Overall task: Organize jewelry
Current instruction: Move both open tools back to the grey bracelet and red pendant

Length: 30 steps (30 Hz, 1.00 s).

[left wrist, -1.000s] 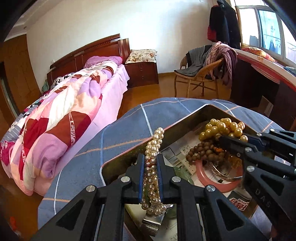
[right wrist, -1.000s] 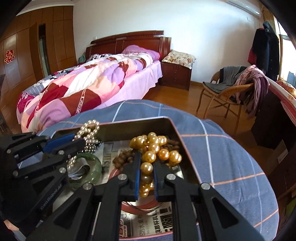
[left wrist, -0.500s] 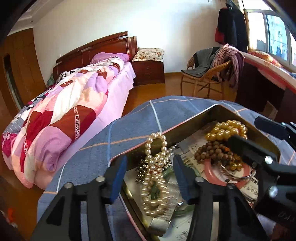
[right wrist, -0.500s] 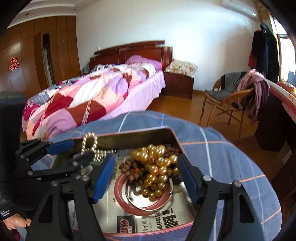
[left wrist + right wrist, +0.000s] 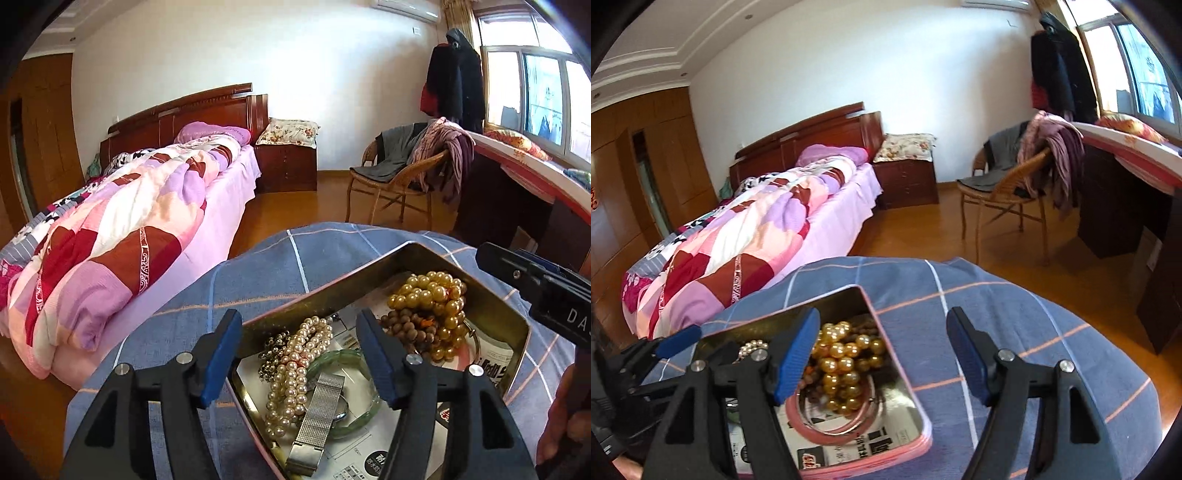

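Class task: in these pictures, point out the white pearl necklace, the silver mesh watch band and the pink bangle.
White pearl necklace (image 5: 295,363): left wrist view, middle of the bunched strands.
Silver mesh watch band (image 5: 320,413): left wrist view, middle of the strap.
Pink bangle (image 5: 816,430): right wrist view, near rim of the ring.

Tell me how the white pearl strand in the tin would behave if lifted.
The white pearl strand lies heaped in loops, so it probably hangs limp. Its round, glossy beads may slip from a pinch. It overlaps the silver mesh watch band, so that might drag.

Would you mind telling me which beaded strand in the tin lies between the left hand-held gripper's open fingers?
The white pearl strand, beside the green bangle; the golden beads and brown wooden beads lie farther right.
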Tool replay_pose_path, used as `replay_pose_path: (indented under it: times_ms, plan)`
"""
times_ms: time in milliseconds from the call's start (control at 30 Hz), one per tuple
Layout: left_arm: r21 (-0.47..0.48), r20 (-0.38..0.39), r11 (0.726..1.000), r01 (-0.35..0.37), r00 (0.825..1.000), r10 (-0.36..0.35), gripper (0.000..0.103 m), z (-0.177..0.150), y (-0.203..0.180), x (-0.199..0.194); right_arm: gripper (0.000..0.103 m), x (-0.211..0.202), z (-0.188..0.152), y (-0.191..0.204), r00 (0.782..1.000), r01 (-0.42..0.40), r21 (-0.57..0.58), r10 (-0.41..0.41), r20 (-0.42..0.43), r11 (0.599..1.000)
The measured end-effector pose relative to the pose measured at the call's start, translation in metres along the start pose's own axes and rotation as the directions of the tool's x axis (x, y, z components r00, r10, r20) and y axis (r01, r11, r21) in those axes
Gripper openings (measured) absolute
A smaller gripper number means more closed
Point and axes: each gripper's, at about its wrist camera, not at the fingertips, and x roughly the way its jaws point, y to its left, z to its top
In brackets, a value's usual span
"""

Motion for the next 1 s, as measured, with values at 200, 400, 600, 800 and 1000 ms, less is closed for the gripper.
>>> replay_pose_path:
  times_ms: [200,400,600,800,1000]
  plan:
    - [0.011,-0.024,0.999,-0.048,0.999,0.049,0.065,0.003,-0.001,-0.004,0.074,-0.003,-0.006,0.005,1.000,0.002,-0.034,-0.002,0.004,0.999]
    - [0.020,-0.050,0.997,-0.077,0.996,0.078,0.065,-0.004,0.000,-0.019,0.074,-0.010,-0.014,0.008,1.000,-0.002,-0.035,0.001,-0.021,0.999]
    - [0.016,-0.066,0.997,-0.082,0.994,0.083,0.065,-0.016,0.002,-0.039,0.075,-0.030,-0.025,0.011,1.000,0.002,-0.024,-0.003,-0.030,1.000]
    - [0.009,-0.080,0.997,-0.075,0.994,0.075,0.065,-0.027,0.000,-0.055,0.075,-0.044,-0.034,0.011,0.999,-0.011,0.012,0.012,-0.052,1.000]
    - [0.010,-0.087,0.997,-0.081,0.993,0.081,0.065,-0.033,-0.003,-0.070,0.075,-0.057,-0.039,0.012,0.997,-0.037,0.041,0.039,-0.072,0.998]
